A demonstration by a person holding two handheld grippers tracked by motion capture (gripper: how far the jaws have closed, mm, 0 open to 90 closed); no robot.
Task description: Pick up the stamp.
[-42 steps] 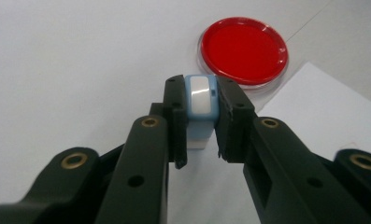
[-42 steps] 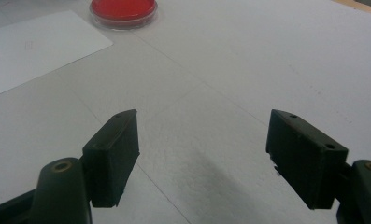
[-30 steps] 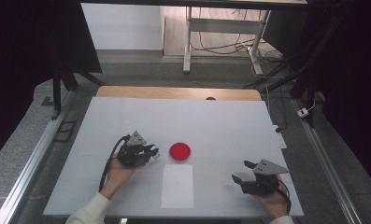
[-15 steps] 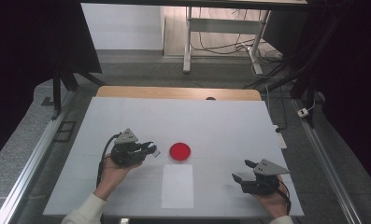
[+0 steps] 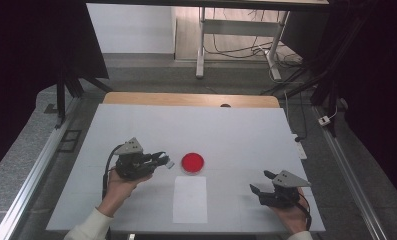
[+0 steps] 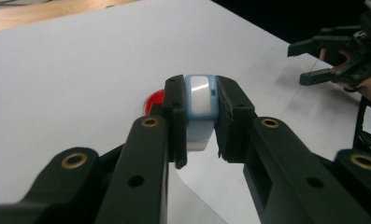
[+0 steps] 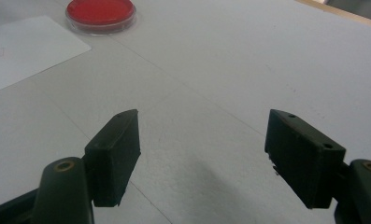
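A round red dish [image 5: 192, 162] sits in the middle of the white table [image 5: 236, 130]. Just left of it my left gripper [image 5: 165, 161] is shut on a small light-blue and white block [image 5: 170, 163], held a little above the table. In the left gripper view the block [image 6: 200, 105] is pinched between the left gripper's [image 6: 200, 93] two black jaws, and the red dish [image 6: 154, 100] shows behind them. My right gripper [image 5: 260, 182] rests near the front right, open and holding nothing. In the right gripper view the right gripper [image 7: 204, 154] has its jaws wide apart over bare table, with the dish [image 7: 100, 13] far off.
A white sheet of paper [image 5: 190, 199] lies flat in front of the dish; this paper [image 7: 24, 49] also appears in the right gripper view. A wooden strip [image 5: 186, 99] runs along the table's far edge. Metal rails flank both sides.
My left gripper, with the block, has shifted slightly left, away from the dish. The right gripper has not moved.
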